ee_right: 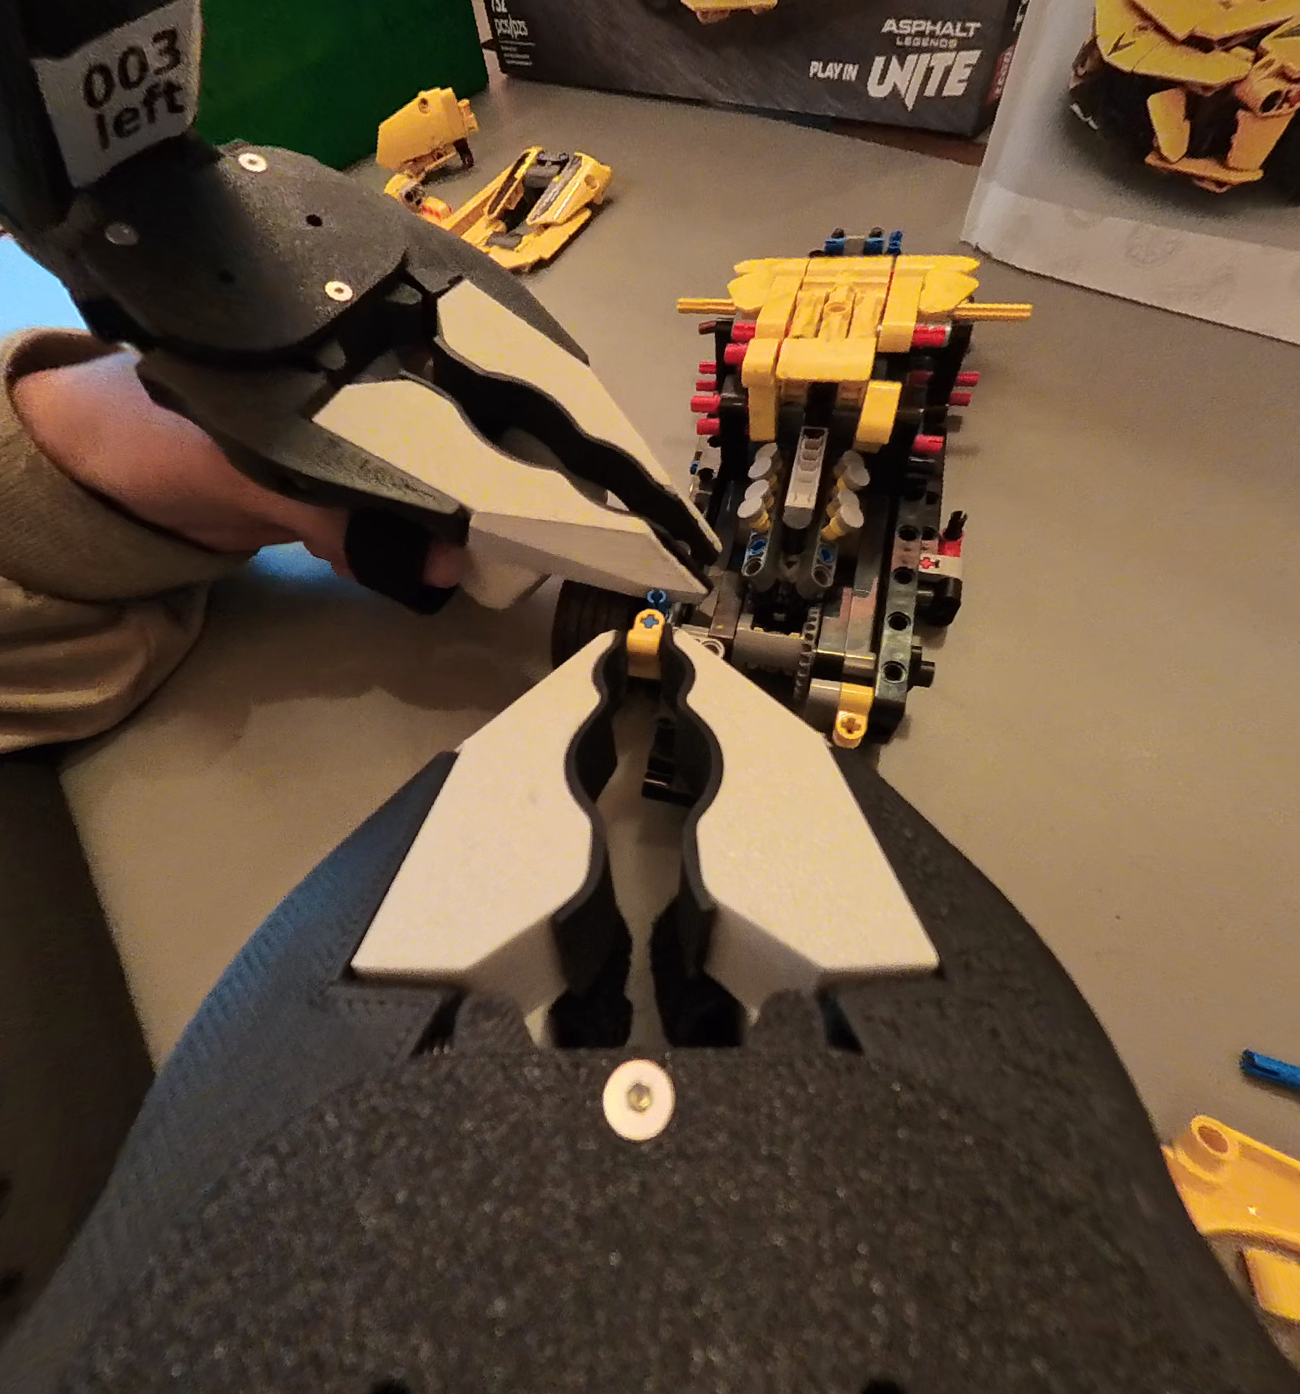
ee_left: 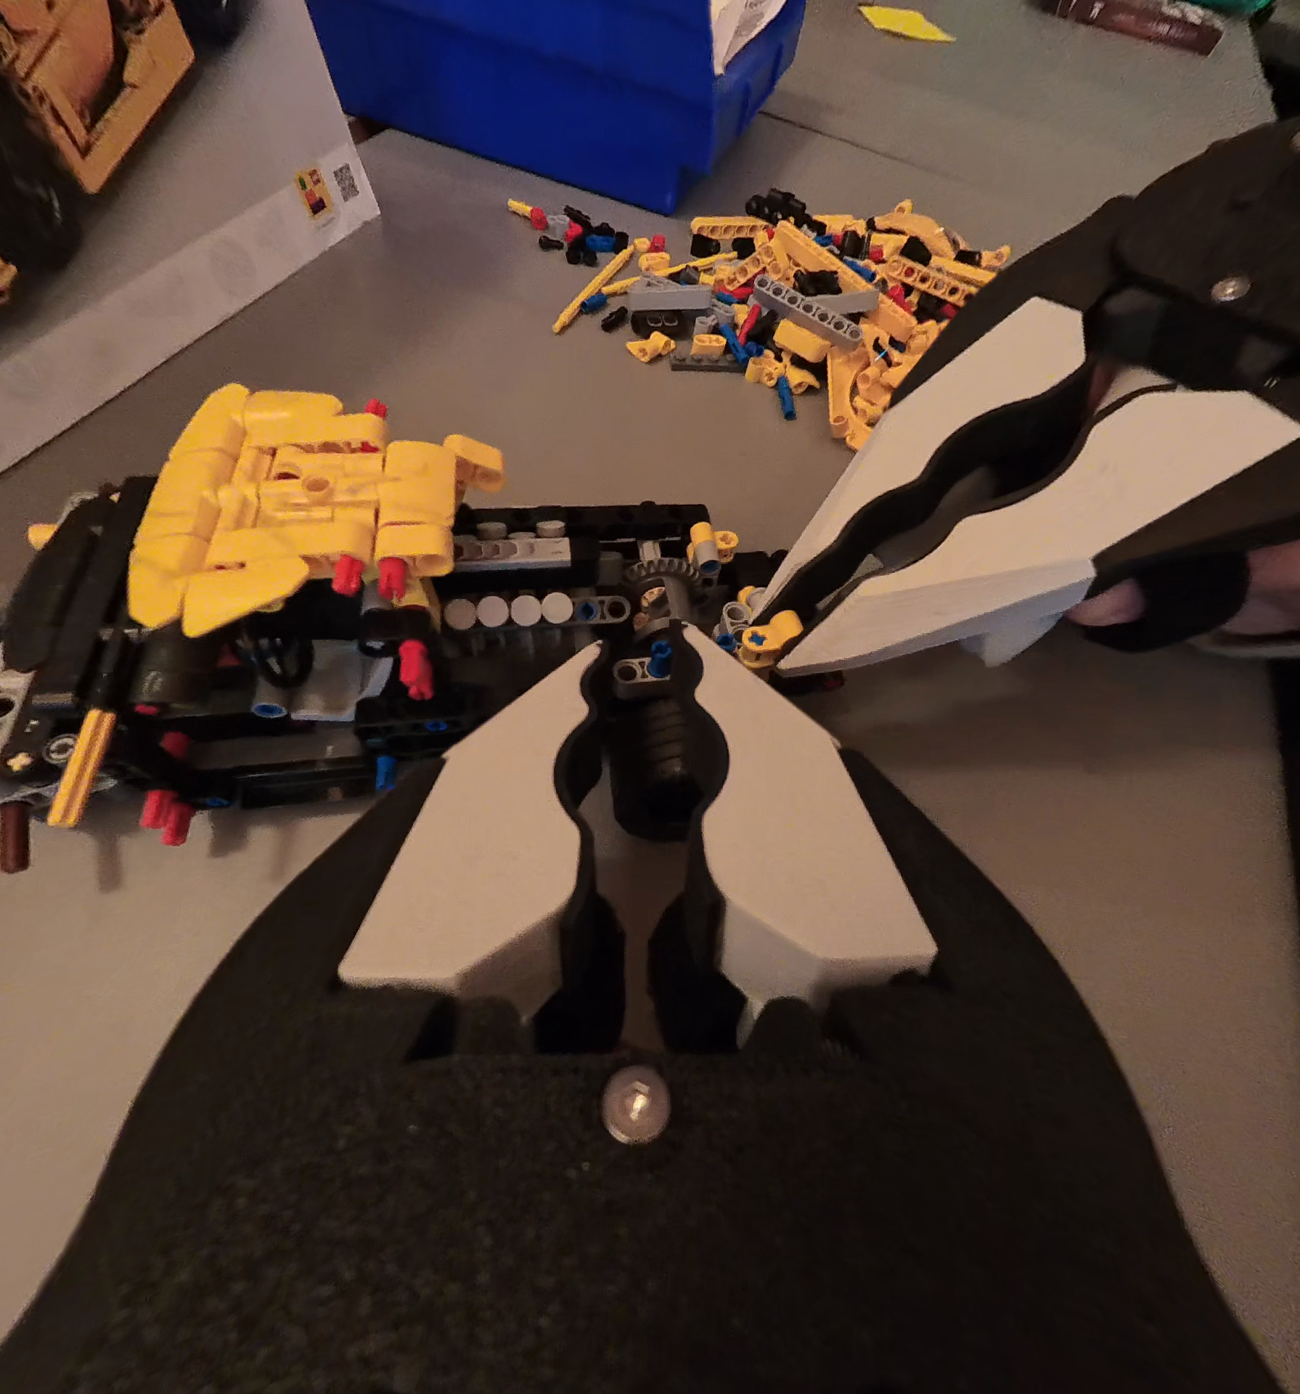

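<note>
Two grippers meet at the near end of a half-built brick car chassis [ee_right: 820, 528], which lies on the grey surface [ee_right: 1122, 679]. The right gripper [ee_right: 647, 641] has its fingers [ee_right: 752, 792] clenched on a small yellow connector [ee_right: 645, 640] with a blue pin in it, at the chassis's near corner. The left gripper [ee_left: 640, 656] has its fingers [ee_left: 496, 815] nearly closed around a black ridged part [ee_left: 662, 739] of the chassis, beside a grey gear [ee_left: 662, 584]. A yellow panel assembly [ee_left: 292, 505] sits on top of the chassis, with red pins [ee_left: 367, 577] sticking out below it. Farther off lies a pile of loose yellow, black, grey and blue pieces [ee_left: 797, 302], in front of a blue bin [ee_left: 556, 90]. An open booklet [ee_left: 141, 264] lies near the chassis, and a small yellow sub-assembly [ee_right: 526, 204] rests beyond the left gripper, before a dark box [ee_right: 782, 60].
</note>
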{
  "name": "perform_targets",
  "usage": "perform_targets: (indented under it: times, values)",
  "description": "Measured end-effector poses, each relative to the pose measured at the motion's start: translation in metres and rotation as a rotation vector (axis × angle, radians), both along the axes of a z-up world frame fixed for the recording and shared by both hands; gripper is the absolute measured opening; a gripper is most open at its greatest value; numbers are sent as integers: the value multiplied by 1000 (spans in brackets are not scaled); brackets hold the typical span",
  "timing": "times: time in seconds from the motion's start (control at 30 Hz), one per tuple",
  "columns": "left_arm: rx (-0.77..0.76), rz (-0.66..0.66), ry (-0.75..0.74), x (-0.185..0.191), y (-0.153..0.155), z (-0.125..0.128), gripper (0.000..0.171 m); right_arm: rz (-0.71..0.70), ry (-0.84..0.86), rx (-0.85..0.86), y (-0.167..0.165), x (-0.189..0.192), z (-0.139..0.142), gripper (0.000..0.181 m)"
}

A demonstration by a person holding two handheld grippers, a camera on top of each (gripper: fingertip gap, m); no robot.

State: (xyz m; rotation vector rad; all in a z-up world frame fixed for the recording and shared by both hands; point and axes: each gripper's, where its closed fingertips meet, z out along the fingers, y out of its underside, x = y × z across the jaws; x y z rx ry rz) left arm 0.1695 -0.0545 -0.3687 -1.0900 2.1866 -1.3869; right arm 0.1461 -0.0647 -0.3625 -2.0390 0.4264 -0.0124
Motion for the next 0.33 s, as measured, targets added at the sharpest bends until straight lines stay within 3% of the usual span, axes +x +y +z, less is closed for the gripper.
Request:
perform_targets:
  times: [0.33]
  values:
    - [101, 12, -46, 1, -3, -2, 14, -64, -57, 21, -5, 6, 8, 4]
